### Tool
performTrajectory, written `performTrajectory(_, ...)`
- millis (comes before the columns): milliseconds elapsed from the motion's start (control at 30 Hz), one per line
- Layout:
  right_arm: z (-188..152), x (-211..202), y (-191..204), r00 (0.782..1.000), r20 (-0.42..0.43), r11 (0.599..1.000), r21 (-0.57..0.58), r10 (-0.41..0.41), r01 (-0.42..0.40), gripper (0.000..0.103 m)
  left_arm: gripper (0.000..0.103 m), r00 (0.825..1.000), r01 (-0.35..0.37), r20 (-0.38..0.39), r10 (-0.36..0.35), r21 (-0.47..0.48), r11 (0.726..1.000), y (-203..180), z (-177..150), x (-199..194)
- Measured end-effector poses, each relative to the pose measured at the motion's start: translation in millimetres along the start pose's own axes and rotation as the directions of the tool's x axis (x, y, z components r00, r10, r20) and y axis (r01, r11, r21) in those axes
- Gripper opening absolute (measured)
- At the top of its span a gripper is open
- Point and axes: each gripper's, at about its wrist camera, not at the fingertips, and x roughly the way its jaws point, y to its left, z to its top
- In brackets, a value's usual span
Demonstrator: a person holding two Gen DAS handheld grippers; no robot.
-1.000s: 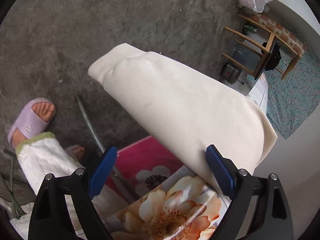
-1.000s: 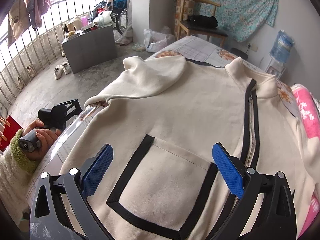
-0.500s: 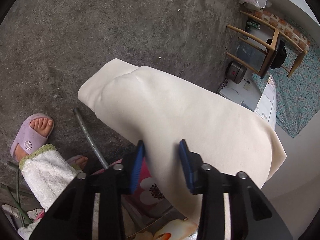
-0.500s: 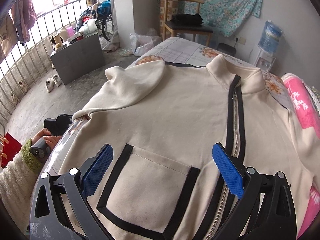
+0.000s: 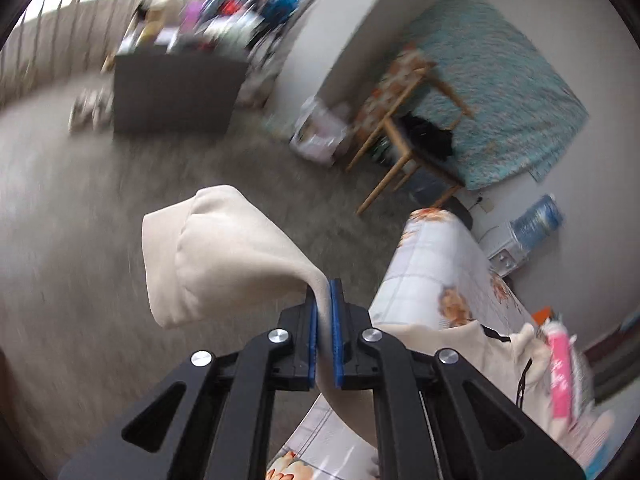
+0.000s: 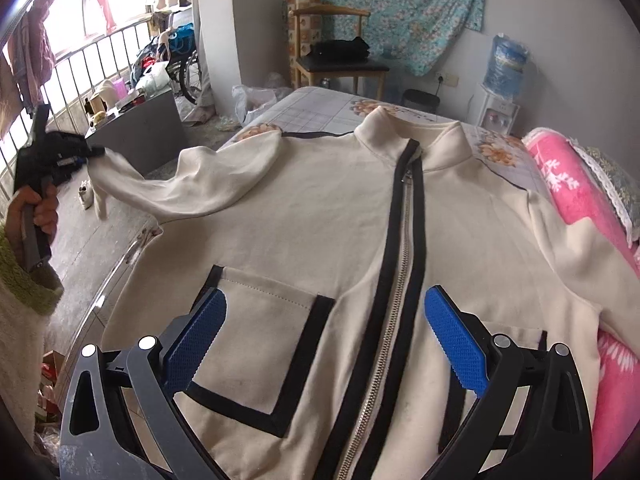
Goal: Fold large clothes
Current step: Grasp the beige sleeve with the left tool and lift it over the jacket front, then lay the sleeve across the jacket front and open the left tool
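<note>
Left gripper [image 5: 324, 300] pinches the jacket's sleeve [image 5: 224, 248]; right gripper [image 6: 324, 328] hangs open over the jacket [image 6: 320, 220].

In the left wrist view the blue pads are closed on a fold of the cream sleeve, and the cuff end droops toward 10 o'clock above the grey floor [image 5: 80, 208]. In the right wrist view the jacket lies front-up on the bed [image 6: 316, 108], zip shut, collar at 12 o'clock; the held sleeve stretches out to 9 o'clock, lifted off the bed's edge by the left gripper [image 6: 94, 153]. The right gripper's fingers stand wide apart above the zip [image 6: 394, 280] and the pocket [image 6: 256, 340], holding nothing. A pink blanket [image 6: 580, 184] lies along the jacket at 3 o'clock. A chair [image 6: 340, 60] stands beyond the bed at 12 o'clock.
</note>
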Motion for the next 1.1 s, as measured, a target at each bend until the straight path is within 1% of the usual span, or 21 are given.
performTrajectory(33, -2.2, -3.2, -5.2, 1.000, 0.005, 1.000, 0.008, -0.004, 0.004, 0.095, 0.006, 0.998, 0.008, 0.054, -0.015, 0.115, 0.993, -33.6, 1.9, -20.7)
performTrajectory(67, -4.7, -6.2, -10.8, 1.000, 0.010, 1.000, 0.018, -0.010, 0.010, 0.095, 0.006, 0.995, 0.013, 0.091, -0.034, 0.224, 0.975, -68.2, -1.1, -39.4)
performTrajectory(100, -7.4, -8.8, -16.0, 1.000, 0.014, 1.000, 0.027, -0.014, 0.014, 0.095, 0.006, 0.992, 0.018, 0.115, -0.057, 0.319, 0.948, -100.9, -8.8, -55.7)
performTrajectory(133, -10.3, -11.2, -21.9, 1.000, 0.017, 0.999, 0.039, -0.020, 0.019, 0.095, 0.006, 0.989, 0.035, 0.121, -0.091, 0.401, 0.915, -130.1, -19.4, -68.4)
performTrajectory(200, -16.9, -15.8, -34.3, 0.999, 0.022, 0.997, 0.065, -0.034, 0.032, 0.095, 0.006, 0.983, 0.089, 0.085, -0.161, 0.549, 0.831, -183.7, -51.1, -85.0)
performTrajectory(267, -24.7, -20.6, -49.3, 0.998, 0.028, 0.995, 0.094, -0.048, 0.045, 0.095, 0.008, 0.982, 0.136, 0.010, -0.188, 0.647, 0.750, -223.4, -89.6, -86.3)
performTrajectory(333, -33.4, -23.6, -65.0, 0.997, 0.026, 0.990, 0.121, -0.069, 0.065, 0.095, 0.010, 0.976, 0.210, -0.105, -0.192, 0.689, 0.694, -248.6, -129.3, -75.5)
performTrajectory(367, -38.2, -24.4, -73.1, 0.997, 0.023, 0.988, 0.136, -0.079, 0.076, 0.095, 0.011, 0.968, 0.251, -0.167, -0.188, 0.691, 0.678, -255.1, -148.0, -66.2)
performTrajectory(400, -43.8, -24.6, -82.2, 0.996, 0.017, 0.984, 0.153, -0.090, 0.087, 0.095, 0.014, 0.956, 0.292, -0.231, -0.181, 0.681, 0.671, -256.5, -167.3, -56.9)
performTrajectory(433, -48.9, -24.2, -90.5, 0.995, 0.007, 0.981, 0.170, -0.097, 0.094, 0.095, 0.024, 0.940, 0.329, -0.300, -0.164, 0.668, 0.667, -258.1, -185.3, -44.8)
performTrajectory(467, -54.3, -23.4, -99.1, 0.995, -0.004, 0.977, 0.189, -0.098, 0.097, 0.095, 0.027, 0.920, 0.361, -0.364, -0.143, 0.654, 0.665, -256.2, -203.2, -33.8)
performTrajectory(500, -59.5, -22.8, -106.6, 0.995, -0.015, 0.974, 0.206, -0.098, 0.099, 0.095, 0.027, 0.906, 0.379, -0.403, -0.130, 0.635, 0.673, -249.9, -216.8, -25.2)
performTrajectory(567, -68.5, -23.6, -119.8, 0.995, -0.030, 0.968, 0.232, -0.095, 0.100, 0.095, 0.037, 0.887, 0.400, -0.445, -0.124, 0.604, 0.690, -239.4, -235.3, -19.3)
performTrajectory(633, -75.0, -25.1, -129.6, 0.995, -0.039, 0.964, 0.246, -0.091, 0.098, 0.095, 0.046, 0.882, 0.408, -0.447, -0.150, 0.566, 0.716, -225.7, -239.5, -23.9)
performTrajectory(700, -77.9, -27.6, -136.7, 0.997, -0.040, 0.962, 0.262, -0.065, 0.073, 0.095, 0.052, 0.877, 0.431, -0.439, -0.198, 0.532, 0.728, -211.5, -236.3, -37.4)
performTrajectory(767, -76.1, -31.2, -139.9, 0.999, -0.035, 0.958, 0.286, -0.009, 0.018, 0.095, 0.056, 0.883, 0.425, -0.417, -0.216, 0.514, 0.745, -197.8, -228.7, -48.8)
performTrajectory(833, -69.5, -36.3, -140.8, 0.998, -0.027, 0.951, 0.305, 0.062, -0.051, 0.095, 0.057, 0.898, 0.384, -0.399, -0.187, 0.500, 0.776, -179.6, -217.2, -53.9)
performTrajectory(900, -58.1, -39.0, -137.2, 0.992, -0.015, 0.945, 0.304, 0.128, -0.118, 0.095, 0.057, 0.912, 0.324, -0.386, -0.137, 0.476, 0.817, -164.5, -209.0, -50.5)
performTrajectory(967, -43.4, -36.6, -132.5, 0.985, -0.013, 0.943, 0.289, 0.173, -0.162, 0.095, 0.057, 0.929, 0.234, -0.366, -0.054, 0.469, 0.852, -151.2, -204.8, -40.7)
performTrajectory(1067, -18.2, -16.8, -128.9, 0.977, -0.038, 0.941, 0.281, 0.209, -0.190, 0.095, 0.057, 0.936, 0.124, -0.349, 0.050, 0.459, 0.880, -135.9, -202.8, -20.9)
performTrajectory(1100, -9.4, -5.4, -128.9, 0.971, -0.055, 0.936, 0.287, 0.231, -0.206, 0.095, 0.057, 0.934, 0.115, -0.353, 0.059, 0.451, 0.885, -133.0, -202.9, -15.6)
